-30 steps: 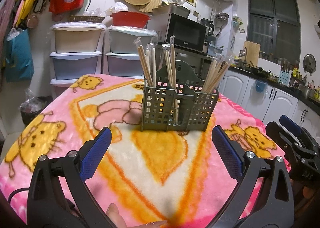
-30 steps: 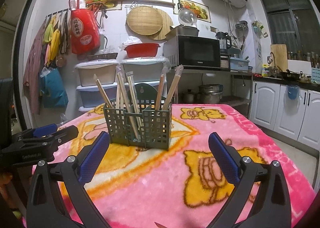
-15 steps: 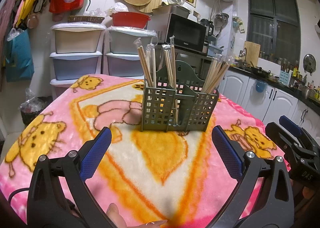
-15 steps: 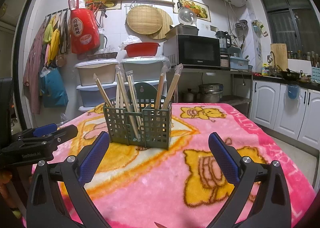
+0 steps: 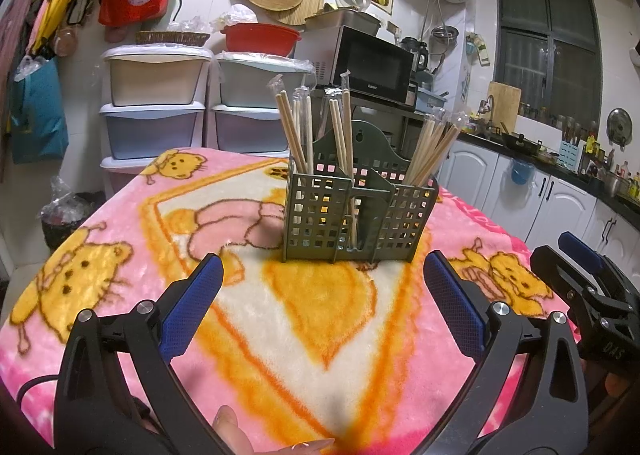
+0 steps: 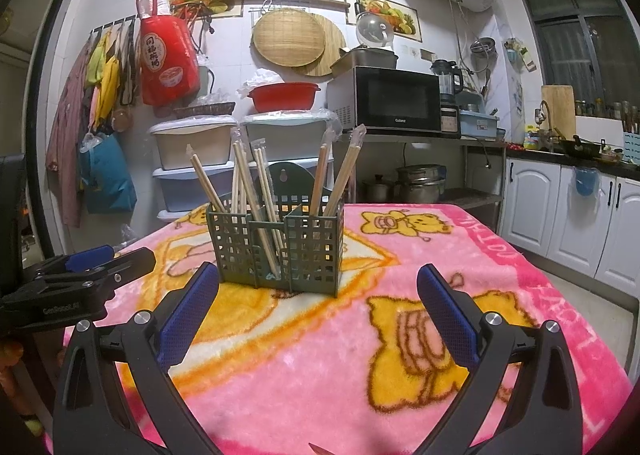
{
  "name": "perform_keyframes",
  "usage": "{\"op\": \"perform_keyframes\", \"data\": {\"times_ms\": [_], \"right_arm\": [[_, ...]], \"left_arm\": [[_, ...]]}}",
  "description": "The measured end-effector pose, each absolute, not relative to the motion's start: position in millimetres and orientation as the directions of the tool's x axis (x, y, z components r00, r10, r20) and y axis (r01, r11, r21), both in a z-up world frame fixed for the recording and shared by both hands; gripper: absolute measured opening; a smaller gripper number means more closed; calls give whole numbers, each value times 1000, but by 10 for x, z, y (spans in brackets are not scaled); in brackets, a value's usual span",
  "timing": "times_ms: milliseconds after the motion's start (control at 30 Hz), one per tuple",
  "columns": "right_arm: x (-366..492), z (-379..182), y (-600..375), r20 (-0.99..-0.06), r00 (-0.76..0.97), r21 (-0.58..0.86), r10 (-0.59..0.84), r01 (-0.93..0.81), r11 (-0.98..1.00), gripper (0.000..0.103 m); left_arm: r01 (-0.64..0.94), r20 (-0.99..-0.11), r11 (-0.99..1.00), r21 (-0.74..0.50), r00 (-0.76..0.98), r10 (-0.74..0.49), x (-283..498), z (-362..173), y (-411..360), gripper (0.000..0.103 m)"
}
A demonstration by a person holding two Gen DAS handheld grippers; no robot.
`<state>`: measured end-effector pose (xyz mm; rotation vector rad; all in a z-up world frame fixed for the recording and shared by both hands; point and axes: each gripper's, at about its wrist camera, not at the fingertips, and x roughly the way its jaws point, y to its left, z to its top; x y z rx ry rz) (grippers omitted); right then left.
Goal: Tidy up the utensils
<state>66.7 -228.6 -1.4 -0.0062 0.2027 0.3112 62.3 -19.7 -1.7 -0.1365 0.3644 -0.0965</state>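
Observation:
A dark green lattice utensil holder (image 5: pixel 358 215) (image 6: pixel 278 245) stands upright in the middle of the table on a pink cartoon blanket (image 5: pixel 320 315). Several wooden chopsticks (image 5: pixel 298 135) (image 6: pixel 250 191), some in clear wrappers, lean in its compartments. My left gripper (image 5: pixel 322 303) hovers open in front of the holder, nothing between its blue pads. My right gripper (image 6: pixel 318 305) is open too, just short of the holder and empty. Each view shows the other gripper at its edge, the right gripper (image 5: pixel 588 287) and the left gripper (image 6: pixel 80 275).
Stacked plastic drawers (image 6: pixel 192 175) stand behind the table by the wall. A microwave (image 6: pixel 394 99) sits on a shelf, with pots below. White cabinets (image 6: pixel 560 207) run along the right. A bagged bin (image 5: pixel 60 215) stands left of the table. A fingertip (image 5: pixel 232 431) shows at the bottom edge.

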Motion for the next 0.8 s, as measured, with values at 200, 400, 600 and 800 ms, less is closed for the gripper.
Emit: {"op": "perform_keyframes", "data": {"times_ms": [200, 400, 600, 800], "right_arm": [[671, -16, -2288, -202, 931, 29, 303, -303, 952, 97], [671, -10, -2288, -202, 932, 29, 302, -303, 953, 97], [675, -5, -2287, -204, 931, 28, 303, -303, 952, 97], [675, -5, -2290, -204, 931, 29, 303, -303, 952, 97]], "left_arm": [[70, -349, 986, -150, 930, -119, 622, -19, -192, 93], [69, -350, 986, -150, 929, -118, 621, -19, -193, 93], [71, -349, 986, -150, 929, -120, 626, -19, -191, 93], [61, -355, 986, -154, 928, -113, 626, -45, -172, 93]]}}
